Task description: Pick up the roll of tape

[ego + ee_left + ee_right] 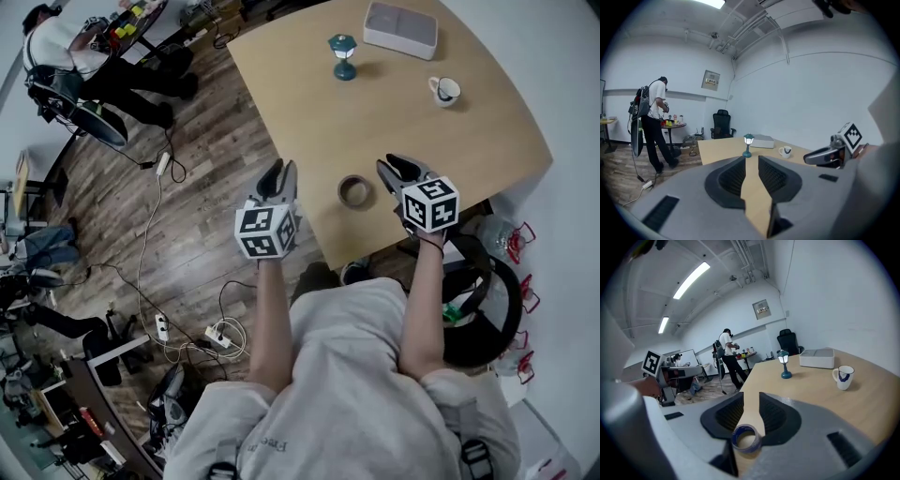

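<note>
The roll of tape (354,191) lies flat on the wooden table (403,131) near its front edge, between my two grippers. My right gripper (398,173) hovers just right of it, jaws open. In the right gripper view the tape (746,439) shows low in the gap between the pads (774,414), and neither pad presses on it. My left gripper (279,171) hangs at the table's left edge, left of the tape, open with nothing between its jaws. Only the bare tabletop shows in its gap (751,161), and the right gripper (832,152) is at the right of that view.
A small teal lamp (343,56), a white box (401,28) and a white mug (444,91) stand on the far part of the table. Left of the table is wooden floor with cables (159,309). A person (70,52) stands at a round table at the far left.
</note>
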`<state>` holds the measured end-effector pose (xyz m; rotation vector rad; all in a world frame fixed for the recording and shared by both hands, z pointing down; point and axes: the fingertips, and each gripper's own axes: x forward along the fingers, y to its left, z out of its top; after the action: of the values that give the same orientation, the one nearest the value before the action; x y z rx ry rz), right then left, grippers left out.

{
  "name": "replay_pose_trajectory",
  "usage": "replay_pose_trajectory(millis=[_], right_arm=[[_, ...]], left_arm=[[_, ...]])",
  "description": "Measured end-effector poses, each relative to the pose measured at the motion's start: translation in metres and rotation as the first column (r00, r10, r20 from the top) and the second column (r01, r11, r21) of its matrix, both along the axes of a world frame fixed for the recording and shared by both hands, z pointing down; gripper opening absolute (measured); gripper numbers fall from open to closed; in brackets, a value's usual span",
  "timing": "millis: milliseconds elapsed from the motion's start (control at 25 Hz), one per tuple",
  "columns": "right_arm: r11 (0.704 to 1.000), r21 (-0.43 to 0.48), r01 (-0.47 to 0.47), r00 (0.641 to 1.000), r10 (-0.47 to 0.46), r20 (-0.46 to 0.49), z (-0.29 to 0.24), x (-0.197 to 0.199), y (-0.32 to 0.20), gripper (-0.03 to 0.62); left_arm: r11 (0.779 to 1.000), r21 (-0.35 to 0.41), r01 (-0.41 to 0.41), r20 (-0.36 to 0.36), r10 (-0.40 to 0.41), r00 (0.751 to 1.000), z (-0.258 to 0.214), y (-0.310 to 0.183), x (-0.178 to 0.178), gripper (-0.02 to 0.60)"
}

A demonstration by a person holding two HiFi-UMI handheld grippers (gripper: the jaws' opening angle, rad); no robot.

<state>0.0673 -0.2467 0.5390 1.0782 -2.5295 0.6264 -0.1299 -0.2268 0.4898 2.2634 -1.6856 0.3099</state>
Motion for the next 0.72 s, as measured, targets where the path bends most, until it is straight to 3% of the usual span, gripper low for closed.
replay_pose_trajectory(millis=[280,720], right_arm=[[0.992,-0.054,0.111,0.994,-0.112,-0.018,0.023,-0.02,0.0,0.104],[0.98,-0.029,0.198,0.972,-0.2,-0.125,0.011,-0.018,-0.016,0.104]], left_arm=[[1.0,-0.028,-0.003,0.007,0.003,1.0,0.017,0.007,0.009,0.08],[0.988,-0.093,-0.123,0.009,0.125,0.992,0.047,0.003,0.057,0.08]])
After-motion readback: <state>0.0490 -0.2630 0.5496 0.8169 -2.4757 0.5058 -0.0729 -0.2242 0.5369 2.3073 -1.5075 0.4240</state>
